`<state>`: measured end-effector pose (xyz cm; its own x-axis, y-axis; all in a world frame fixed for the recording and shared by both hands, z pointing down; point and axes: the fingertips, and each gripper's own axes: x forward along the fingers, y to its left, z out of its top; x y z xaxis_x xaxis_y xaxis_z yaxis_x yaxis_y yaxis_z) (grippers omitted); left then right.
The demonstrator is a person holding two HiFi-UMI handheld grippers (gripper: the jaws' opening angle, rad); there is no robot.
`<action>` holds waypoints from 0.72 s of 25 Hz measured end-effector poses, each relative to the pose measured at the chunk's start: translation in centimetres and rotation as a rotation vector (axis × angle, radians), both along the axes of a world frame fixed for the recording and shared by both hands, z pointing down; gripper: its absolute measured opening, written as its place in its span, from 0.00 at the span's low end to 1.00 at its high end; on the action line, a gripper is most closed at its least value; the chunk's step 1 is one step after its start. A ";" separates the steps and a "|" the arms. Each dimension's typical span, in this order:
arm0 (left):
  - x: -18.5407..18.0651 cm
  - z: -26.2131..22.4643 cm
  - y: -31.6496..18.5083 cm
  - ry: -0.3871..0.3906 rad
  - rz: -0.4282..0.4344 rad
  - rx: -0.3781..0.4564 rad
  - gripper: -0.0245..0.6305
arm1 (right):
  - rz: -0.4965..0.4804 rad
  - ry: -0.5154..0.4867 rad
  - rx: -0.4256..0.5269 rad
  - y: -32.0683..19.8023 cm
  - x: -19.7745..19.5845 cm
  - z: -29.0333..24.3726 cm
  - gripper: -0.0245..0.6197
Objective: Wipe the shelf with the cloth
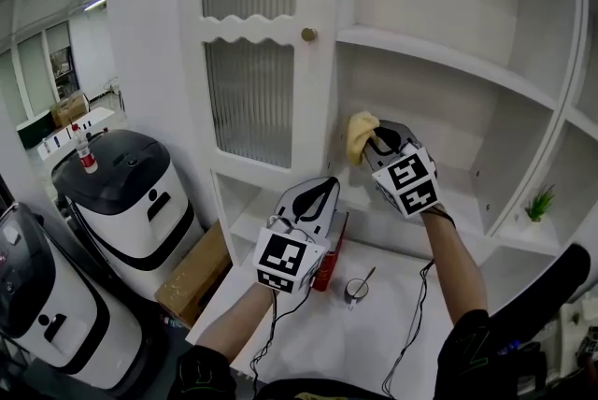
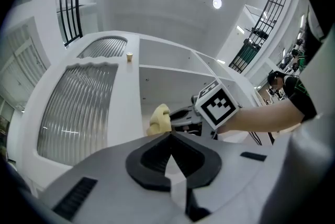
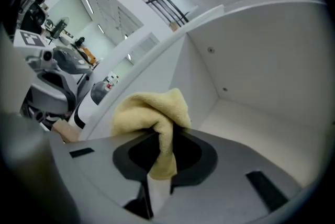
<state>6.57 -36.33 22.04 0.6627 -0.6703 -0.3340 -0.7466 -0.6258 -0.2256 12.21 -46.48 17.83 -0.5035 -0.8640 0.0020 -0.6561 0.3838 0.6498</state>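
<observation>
I am facing a tall white cabinet (image 1: 149,62). Its ribbed-glass door (image 1: 248,99) is standing on the left with a small round knob (image 1: 308,35) at its edge, and open compartments are running off to the right. Two white-and-black machines (image 1: 131,192) are standing well to the left, away from my arms. The white bench (image 1: 392,333) is lying below me.

The shelf (image 3: 261,123) I am working at is sitting in the middle compartment. Its bare surface is stretching wide open to the right and back to the rear corner, while the compartment's left wall is rising just beside my cloth.

My right gripper (image 1: 378,144) is reaching in at that left end, its jaws clamping the yellow cloth (image 1: 360,135). From the right gripper view, the cloth (image 3: 152,113) is bunching up above the jaws and a fold is hanging down between them.

My left gripper (image 1: 322,188) is hovering lower and to the left, over the bench in front of the cabinet's lower opening. Its jaws are pressing together on nothing, and it is sitting apart from the right gripper.

On the bench, a red container (image 1: 329,258) is standing just behind the left gripper, a cup with a spoon (image 1: 357,291) is sitting near it, and a small green plant (image 1: 539,202) is standing in a far right compartment.
</observation>
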 end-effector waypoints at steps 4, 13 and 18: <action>-0.7 0.9 -0.2 0.010 -0.009 -0.018 0.04 | 0.084 0.146 -0.084 -3.2 0.0 2.7 0.12; -2.2 2.2 -0.9 0.047 -0.038 -0.061 0.04 | 0.098 0.305 -0.101 -4.4 -2.5 5.3 0.12; -1.3 3.3 -0.5 0.044 -0.013 -0.085 0.04 | 0.031 0.371 -0.137 -2.8 -3.3 7.4 0.12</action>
<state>5.30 -36.81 25.38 0.6400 -0.7057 -0.3039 -0.7626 -0.6319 -0.1386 8.93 -49.26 25.22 -0.4204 -0.8580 0.2951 -0.3991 0.4670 0.7891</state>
